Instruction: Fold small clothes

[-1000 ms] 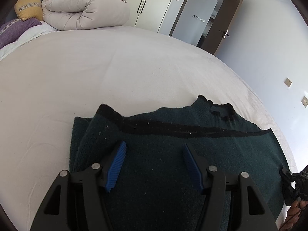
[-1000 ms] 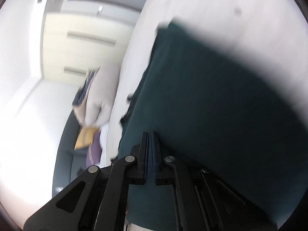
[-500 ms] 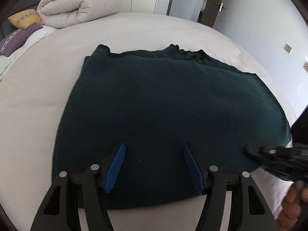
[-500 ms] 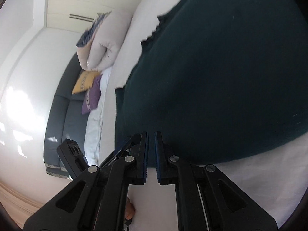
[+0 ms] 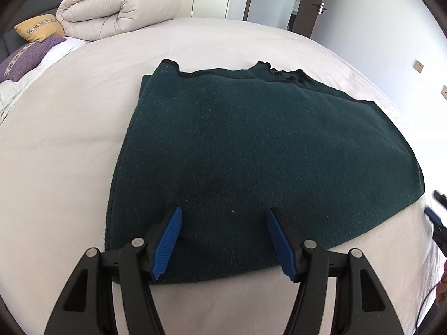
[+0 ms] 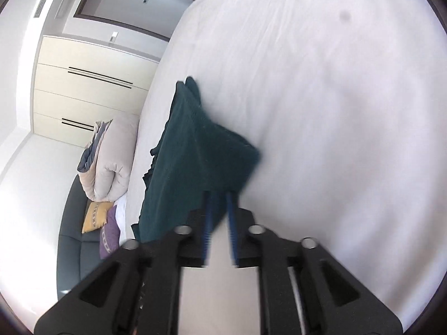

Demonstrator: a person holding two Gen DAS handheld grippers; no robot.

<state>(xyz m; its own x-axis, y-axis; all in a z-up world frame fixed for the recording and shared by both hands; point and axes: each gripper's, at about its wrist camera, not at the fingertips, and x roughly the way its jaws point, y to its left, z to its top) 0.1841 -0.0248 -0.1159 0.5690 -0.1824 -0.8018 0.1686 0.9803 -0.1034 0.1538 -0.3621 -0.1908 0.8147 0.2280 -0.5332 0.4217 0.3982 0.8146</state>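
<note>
Sweater (image 5: 259, 150), dark green and folded, lies flat mid-bed (image 5: 69, 139) in the left wrist view; the left tool (image 5: 223, 237) hovers spread wide over its 6 o'clock hem. Right wrist view, blurred: right tool (image 6: 219, 209), blue pads slightly parted, sits at the sweater's (image 6: 195, 153) corner.

left claw (image 5: 223, 240): black frame | blue ribbed pads (image 5: 167, 241) | silver screws
</note>
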